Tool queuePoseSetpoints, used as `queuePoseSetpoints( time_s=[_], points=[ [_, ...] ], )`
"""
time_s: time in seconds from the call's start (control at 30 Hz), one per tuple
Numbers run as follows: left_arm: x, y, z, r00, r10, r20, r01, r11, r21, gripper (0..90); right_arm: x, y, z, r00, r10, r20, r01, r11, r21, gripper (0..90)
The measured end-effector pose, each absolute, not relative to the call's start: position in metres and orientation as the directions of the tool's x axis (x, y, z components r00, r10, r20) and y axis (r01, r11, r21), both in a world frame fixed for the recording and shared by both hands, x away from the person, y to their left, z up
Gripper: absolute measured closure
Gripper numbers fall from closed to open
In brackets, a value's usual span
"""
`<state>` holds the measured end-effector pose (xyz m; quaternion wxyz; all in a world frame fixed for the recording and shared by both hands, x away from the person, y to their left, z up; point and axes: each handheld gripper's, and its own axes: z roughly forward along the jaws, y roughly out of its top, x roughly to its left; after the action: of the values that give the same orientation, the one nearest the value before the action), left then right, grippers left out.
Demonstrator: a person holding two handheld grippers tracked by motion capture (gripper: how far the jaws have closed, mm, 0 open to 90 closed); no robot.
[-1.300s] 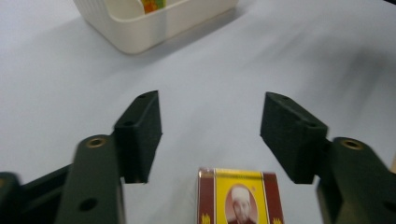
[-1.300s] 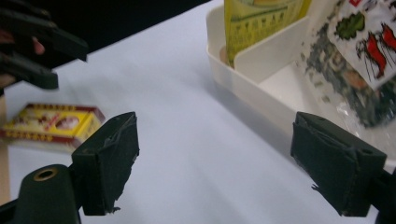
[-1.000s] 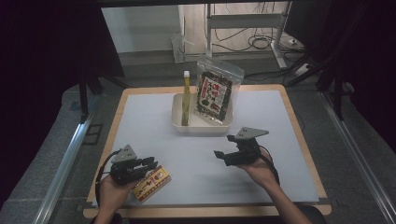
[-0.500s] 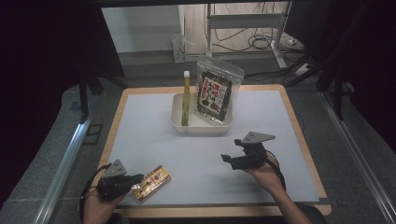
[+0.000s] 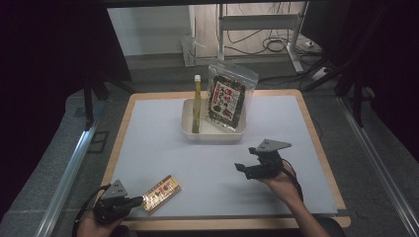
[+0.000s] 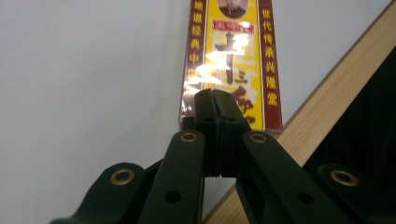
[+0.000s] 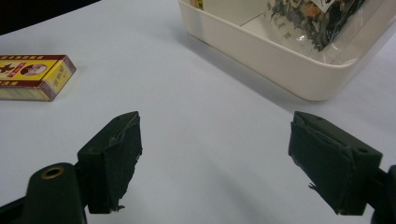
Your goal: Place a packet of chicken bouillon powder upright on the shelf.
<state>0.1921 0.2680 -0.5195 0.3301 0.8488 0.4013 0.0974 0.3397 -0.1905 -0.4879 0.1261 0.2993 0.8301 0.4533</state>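
Left claw shut empty by box, right claw wide open, grey mat, dark rm.

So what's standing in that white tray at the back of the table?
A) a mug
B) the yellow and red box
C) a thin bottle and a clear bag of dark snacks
C: the thin bottle and the bag stand in the tray.

Light: dim, dark surround | Glare: on yellow box wrapper | Shadows: soft | Focus: near jaws blurred
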Motion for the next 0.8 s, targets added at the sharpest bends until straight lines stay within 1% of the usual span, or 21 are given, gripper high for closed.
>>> queuePoseSetpoints(
  time_s=[0.13,0.2,0.47,0.67,0.8],
  points=[
    [0.191,0.270,-0.522,0.659,0.746,-0.099,0.620,-0.462,0.634,89.9,0.338,-0.195,-0.488,-0.787,0.614,0.058,0.382,0.411,0.828,17.6],
    [0.192,0.272,-0.524,0.654,0.747,-0.120,0.625,-0.445,0.642,89.9,0.337,-0.198,-0.487,-0.782,0.620,0.060,0.386,0.406,0.828,17.7],
    [0.197,0.269,-0.526,0.649,0.749,-0.135,0.626,-0.425,0.653,89.9,0.333,-0.211,-0.487,-0.765,0.640,0.069,0.399,0.388,0.831,17.8],
    [0.206,0.257,-0.527,0.653,0.744,-0.140,0.617,-0.416,0.669,90.0,0.331,-0.217,-0.487,-0.761,0.645,0.069,0.402,0.386,0.830,17.8],
    [0.220,0.242,-0.525,0.678,0.723,-0.134,0.601,-0.439,0.668,90.0,0.332,-0.217,-0.486,-0.763,0.643,0.066,0.397,0.386,0.833,17.8]
  ],
)
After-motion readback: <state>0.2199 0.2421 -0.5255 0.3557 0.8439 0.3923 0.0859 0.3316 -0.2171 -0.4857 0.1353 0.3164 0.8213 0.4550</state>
